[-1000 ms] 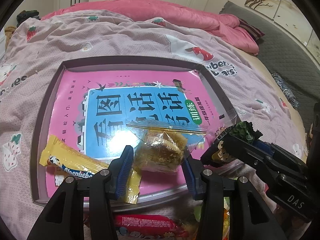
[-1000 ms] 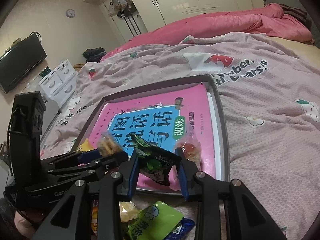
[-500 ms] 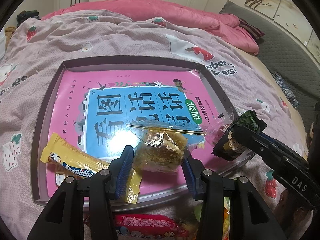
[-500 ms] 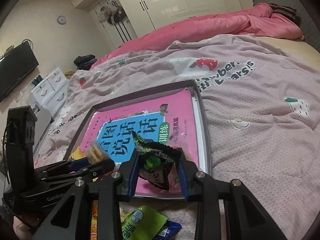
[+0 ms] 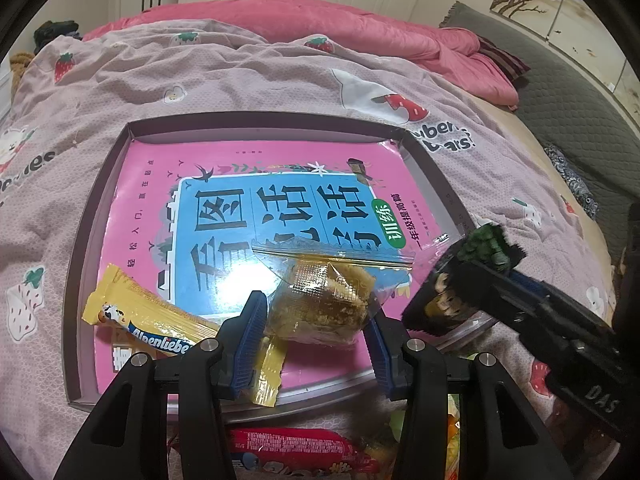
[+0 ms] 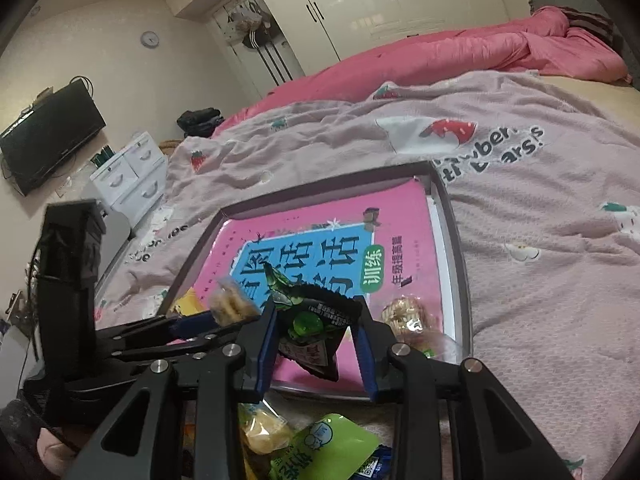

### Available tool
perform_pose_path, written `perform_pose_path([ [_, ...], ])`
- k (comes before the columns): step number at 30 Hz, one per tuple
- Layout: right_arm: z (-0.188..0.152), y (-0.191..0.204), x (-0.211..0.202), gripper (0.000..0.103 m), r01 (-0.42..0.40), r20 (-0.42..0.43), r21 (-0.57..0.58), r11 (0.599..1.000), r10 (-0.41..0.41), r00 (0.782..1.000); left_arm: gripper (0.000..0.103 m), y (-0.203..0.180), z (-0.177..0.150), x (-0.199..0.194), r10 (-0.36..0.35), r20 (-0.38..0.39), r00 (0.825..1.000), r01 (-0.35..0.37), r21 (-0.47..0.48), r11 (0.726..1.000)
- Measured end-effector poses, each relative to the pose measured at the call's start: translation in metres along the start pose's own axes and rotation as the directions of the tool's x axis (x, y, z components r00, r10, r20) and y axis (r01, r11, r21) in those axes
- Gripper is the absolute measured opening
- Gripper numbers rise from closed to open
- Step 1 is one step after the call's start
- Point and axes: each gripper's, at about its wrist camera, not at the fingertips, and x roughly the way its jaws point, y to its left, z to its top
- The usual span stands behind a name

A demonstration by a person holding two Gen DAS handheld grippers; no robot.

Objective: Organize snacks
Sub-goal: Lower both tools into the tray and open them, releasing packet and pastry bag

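**Two snacks pinched over the tray on the bed**

Bedroom with white wardrobes along the back, a pink duvet (image 5: 304, 28) bunched at the top of the frame, and a lilac strawberry-print bedspread (image 5: 248, 76) filling the middle. On the bedspread, a shallow grey tray (image 5: 86, 264) with a pink-and-blue children's book (image 5: 280, 216) lying flat inside.

Left gripper (image 5: 316, 324), bottom centre of its own view: blue pads pressed against both sides of a clear zip bag of golden biscuit pieces (image 5: 324, 296), held over the near part of the tray. Just left of it, a yellow Alpenliebe candy bar (image 5: 148, 316) lying on the book, its near end reaching the tray's front edge. Below the tray rim, on the bedspread, a red snack packet (image 5: 288, 446).

Right gripper (image 6: 316, 340), lower centre of its view: fingers clamped on a black-and-green triangular snack packet (image 6: 316, 328), tip pointing up, over the tray's near edge. In the tray's lower right corner, a clear packet, possibly biscuits (image 6: 404, 314); blurred there. At the bottom of the frame, outside the tray, a lime-green pouch (image 6: 320, 448) and a pale yellow snack (image 6: 264, 428).
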Motion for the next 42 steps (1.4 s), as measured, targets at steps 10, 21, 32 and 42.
perform_pose_path([
  [10, -0.006, -0.012, 0.011, 0.036, 0.077, -0.044, 0.026, 0.997, -0.076, 0.996, 0.05, 0.001, -0.001, 0.0, 0.003, -0.002, 1.0, -0.003, 0.007, 1.0],
  [21, -0.007, -0.004, 0.012, 0.035, 0.138, -0.046, -0.04, 0.99, -0.14, 0.989, 0.05, 0.001, -0.001, 0.0, 0.006, -0.002, 1.0, -0.006, 0.007, 1.0],
  [32, -0.007, -0.005, 0.011, 0.036, 0.142, -0.042, -0.044, 0.989, -0.144, 0.989, 0.051, 0.003, -0.002, 0.0, 0.01, -0.009, 1.0, -0.01, 0.006, 1.0],
  [42, -0.006, -0.005, 0.008, 0.036, 0.146, -0.041, -0.047, 0.988, -0.148, 0.988, 0.051, 0.002, -0.001, 0.0, 0.01, -0.01, 1.0, -0.01, 0.006, 1.0],
])
